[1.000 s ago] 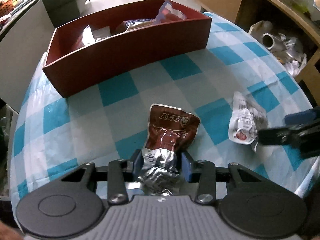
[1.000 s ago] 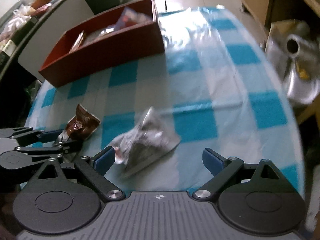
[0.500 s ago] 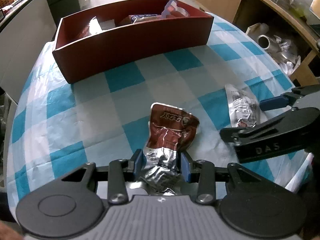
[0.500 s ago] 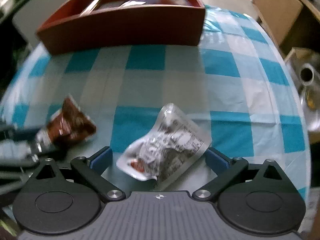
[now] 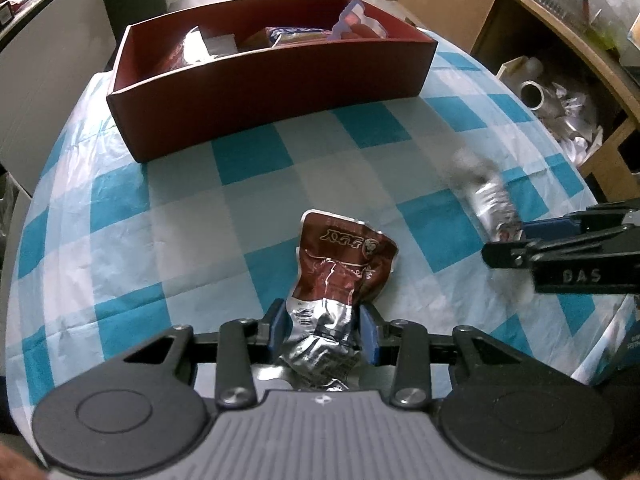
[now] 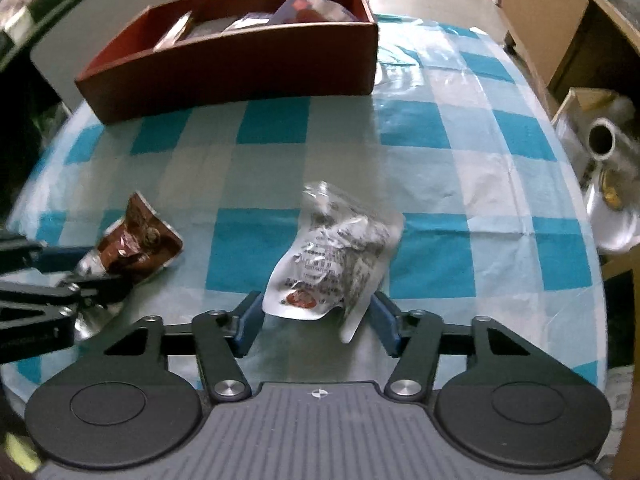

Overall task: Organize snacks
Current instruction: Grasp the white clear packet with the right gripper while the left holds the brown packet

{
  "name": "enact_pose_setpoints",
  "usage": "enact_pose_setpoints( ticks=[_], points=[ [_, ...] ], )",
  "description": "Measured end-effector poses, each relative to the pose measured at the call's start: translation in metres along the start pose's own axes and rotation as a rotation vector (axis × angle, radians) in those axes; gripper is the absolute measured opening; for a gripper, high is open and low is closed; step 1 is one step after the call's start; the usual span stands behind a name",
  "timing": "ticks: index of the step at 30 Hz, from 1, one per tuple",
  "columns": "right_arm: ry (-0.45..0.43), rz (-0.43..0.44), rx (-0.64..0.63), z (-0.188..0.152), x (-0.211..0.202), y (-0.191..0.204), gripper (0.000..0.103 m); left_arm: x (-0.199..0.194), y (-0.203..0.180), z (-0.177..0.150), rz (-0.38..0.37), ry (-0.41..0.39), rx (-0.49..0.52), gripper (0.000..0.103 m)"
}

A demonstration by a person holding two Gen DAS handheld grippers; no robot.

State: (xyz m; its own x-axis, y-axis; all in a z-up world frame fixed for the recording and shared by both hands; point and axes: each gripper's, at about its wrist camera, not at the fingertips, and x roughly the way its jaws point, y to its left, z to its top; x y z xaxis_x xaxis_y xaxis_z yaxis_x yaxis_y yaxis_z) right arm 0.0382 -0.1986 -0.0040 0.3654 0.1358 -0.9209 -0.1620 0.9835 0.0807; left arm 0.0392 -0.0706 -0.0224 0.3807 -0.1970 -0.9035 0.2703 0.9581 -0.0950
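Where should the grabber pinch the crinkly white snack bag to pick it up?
Pinch the white snack bag across its near, narrower end, coming from the table's front edge. That end points at the right gripper, whose blue fingers already sit on either side of it. The far end looks wider and puffier.

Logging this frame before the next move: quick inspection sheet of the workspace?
Surface: table under a blue-and-white checked cloth, with a glossy clear cover.
Job's things: brown snack pouch and white snack pouch lie on the cloth; red-brown box at the far side holds several packets.
Clutter: nothing seen on the table.
Grippers: left gripper shut on the brown pouch's silver end; right gripper straddles the white pouch's near end, pads seemingly just touching, grip unconfirmed.
Cables: nothing seen.
Surroundings: shiny metal items beside the table, wooden shelving, cardboard box.
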Motion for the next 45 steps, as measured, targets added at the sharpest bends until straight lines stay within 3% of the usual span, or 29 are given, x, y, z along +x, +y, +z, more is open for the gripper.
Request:
enact_pose_setpoints(
  ticks=[1, 6, 8, 10, 13, 15, 18, 22, 23, 35, 40, 43, 44, 45],
  points=[
    [-0.004, 0.011, 0.012, 0.000, -0.001, -0.003, 0.055, 0.000, 0.000, 0.000, 0.001, 0.001, 0.002, 0.033],
    [-0.014, 0.045, 0.110, 0.003, -0.001, -0.016, 0.062, 0.001, -0.002, 0.002, 0.000, 0.004, 0.010, 0.033],
    [-0.025, 0.030, 0.148, 0.008, -0.001, -0.021, 0.072, 0.002, -0.003, 0.002, 0.003, 0.002, 0.015, 0.033],
    [-0.023, 0.029, 0.176, 0.012, 0.003, -0.024, 0.076, 0.002, -0.004, 0.002, 0.005, 0.002, 0.019, 0.034],
    [-0.019, 0.037, 0.174, 0.019, 0.010, -0.019, 0.093, 0.002, -0.004, 0.002, 0.007, 0.002, 0.021, 0.034],
    [-0.012, 0.007, 0.150, 0.023, 0.017, -0.014, 0.095, 0.002, -0.005, 0.002, 0.009, -0.001, 0.022, 0.034],
    [-0.012, -0.092, 0.030, 0.023, 0.025, 0.001, 0.093, 0.001, -0.005, 0.001, 0.014, -0.003, 0.021, 0.034],
    [0.003, -0.078, -0.029, 0.024, 0.017, 0.002, 0.066, 0.000, -0.004, 0.002, 0.011, -0.001, 0.017, 0.033],
    [0.008, -0.065, -0.040, 0.024, 0.014, 0.002, 0.065, 0.000, -0.004, 0.003, 0.008, 0.000, 0.013, 0.033],
    [-0.090, 0.058, 0.051, 0.025, -0.006, -0.012, 0.064, -0.015, 0.007, 0.015, -0.024, -0.057, -0.033, 0.026],
    [-0.103, 0.086, 0.066, 0.026, -0.008, -0.014, 0.064, -0.011, 0.011, 0.016, -0.031, -0.043, -0.027, 0.026],
    [-0.094, 0.090, 0.074, 0.026, -0.006, -0.015, 0.064, -0.005, 0.005, 0.016, -0.028, -0.052, 0.021, 0.043],
    [-0.092, 0.100, 0.075, 0.027, -0.005, -0.015, 0.064, -0.001, 0.001, 0.016, -0.030, -0.049, 0.050, 0.056],
    [-0.093, 0.104, 0.075, 0.027, -0.005, -0.015, 0.064, 0.004, -0.001, 0.016, -0.019, -0.041, 0.068, 0.058]
  ],
)
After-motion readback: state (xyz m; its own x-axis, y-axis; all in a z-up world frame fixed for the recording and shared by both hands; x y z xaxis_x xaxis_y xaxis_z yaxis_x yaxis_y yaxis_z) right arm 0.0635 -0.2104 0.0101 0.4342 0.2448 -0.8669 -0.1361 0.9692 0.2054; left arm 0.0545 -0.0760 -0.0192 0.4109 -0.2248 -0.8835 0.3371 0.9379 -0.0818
